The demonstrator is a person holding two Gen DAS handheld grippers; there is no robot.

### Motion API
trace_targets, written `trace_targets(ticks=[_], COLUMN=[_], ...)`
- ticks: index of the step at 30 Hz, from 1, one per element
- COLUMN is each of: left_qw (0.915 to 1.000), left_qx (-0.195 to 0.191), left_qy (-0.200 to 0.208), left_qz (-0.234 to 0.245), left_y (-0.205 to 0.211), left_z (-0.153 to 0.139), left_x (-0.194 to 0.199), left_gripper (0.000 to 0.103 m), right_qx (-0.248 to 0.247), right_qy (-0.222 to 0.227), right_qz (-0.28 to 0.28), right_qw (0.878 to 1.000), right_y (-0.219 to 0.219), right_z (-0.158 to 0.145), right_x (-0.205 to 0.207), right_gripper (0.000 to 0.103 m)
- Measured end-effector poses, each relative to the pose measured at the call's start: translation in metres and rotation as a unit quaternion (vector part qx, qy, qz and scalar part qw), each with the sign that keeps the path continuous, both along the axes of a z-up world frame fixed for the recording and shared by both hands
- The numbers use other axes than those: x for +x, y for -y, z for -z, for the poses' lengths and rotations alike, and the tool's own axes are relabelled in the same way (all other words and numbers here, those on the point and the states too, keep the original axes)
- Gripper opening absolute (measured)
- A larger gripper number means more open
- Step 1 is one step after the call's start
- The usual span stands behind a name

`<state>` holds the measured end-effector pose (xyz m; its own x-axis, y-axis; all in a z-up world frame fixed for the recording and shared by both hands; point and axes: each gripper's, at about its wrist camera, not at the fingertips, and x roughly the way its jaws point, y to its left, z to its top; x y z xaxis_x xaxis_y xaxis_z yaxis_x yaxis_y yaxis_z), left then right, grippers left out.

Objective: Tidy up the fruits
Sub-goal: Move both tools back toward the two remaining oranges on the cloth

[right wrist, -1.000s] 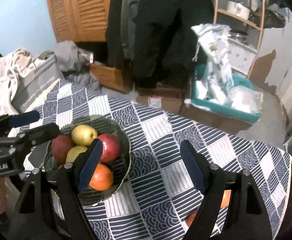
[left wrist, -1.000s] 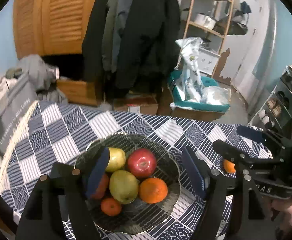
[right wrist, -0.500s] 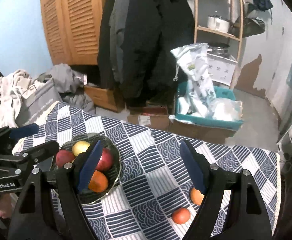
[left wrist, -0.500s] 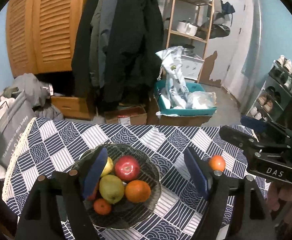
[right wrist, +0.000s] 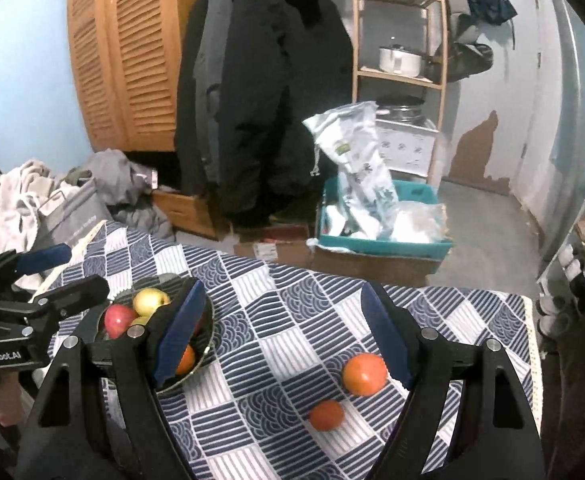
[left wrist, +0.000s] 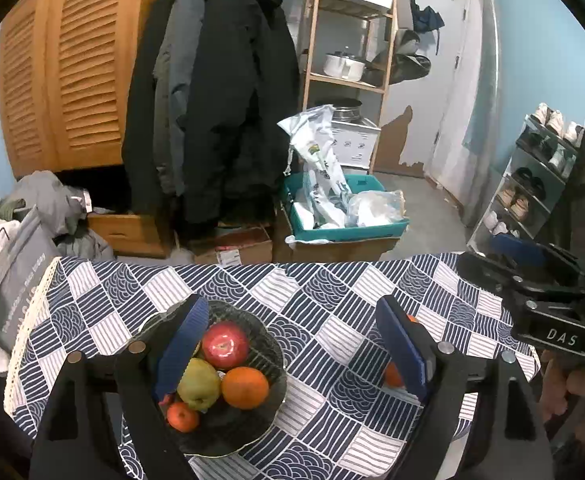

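A dark wire bowl (left wrist: 270, 412) on the checked tablecloth (left wrist: 332, 292) holds a red apple (left wrist: 225, 345), a green pear (left wrist: 198, 384), an orange (left wrist: 245, 387) and a small tangerine (left wrist: 182, 417). My left gripper (left wrist: 292, 308) hangs above the bowl's right side; its jaws are opening and nothing is between them. In the right wrist view, a loose orange (right wrist: 364, 374) and a smaller tangerine (right wrist: 326, 415) lie on the cloth to the right of the bowl (right wrist: 211, 334). My right gripper (right wrist: 282, 292) is open and empty above the cloth, between bowl and loose fruit.
The table's far edge (left wrist: 292, 266) drops to a floor with cardboard boxes (left wrist: 244, 246) and a teal crate (left wrist: 344, 232). Coats (left wrist: 220, 100) hang behind. A grey bag (left wrist: 12, 276) stands at the left edge, and a shoe rack (left wrist: 532, 184) at the right.
Both grippers have risen and drawn back from the table, so more cloth shows. The left jaws stand wider. The two loose fruits have come into the right wrist view.
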<state>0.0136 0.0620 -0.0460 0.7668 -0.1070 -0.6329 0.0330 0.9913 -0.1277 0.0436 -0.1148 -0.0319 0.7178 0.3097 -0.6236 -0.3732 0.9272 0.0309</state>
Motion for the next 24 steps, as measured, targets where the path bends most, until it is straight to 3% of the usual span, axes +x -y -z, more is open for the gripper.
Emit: trace_targets(ticks=[10, 24], left_qw=[0.9998, 0.9983], left_qx=[0.007, 0.051], left_qy=[-0.006, -0.012], left_qz=[0.018, 0.025], left_y=[0.03, 0.07], left_z=[-0.003, 0.004], left_x=[0.004, 0.015], left_gripper=[0.087, 0.087], right_qx=[-0.001, -0.053], right_qy=[0.008, 0.021], right_qz=[0.03, 0.091], right_qw=[1.0, 0.994], right_y=[0.039, 0.086], right_z=[-0.003, 0.004], right_x=[-0.007, -0.009], right_gripper=[0.082, 0.082])
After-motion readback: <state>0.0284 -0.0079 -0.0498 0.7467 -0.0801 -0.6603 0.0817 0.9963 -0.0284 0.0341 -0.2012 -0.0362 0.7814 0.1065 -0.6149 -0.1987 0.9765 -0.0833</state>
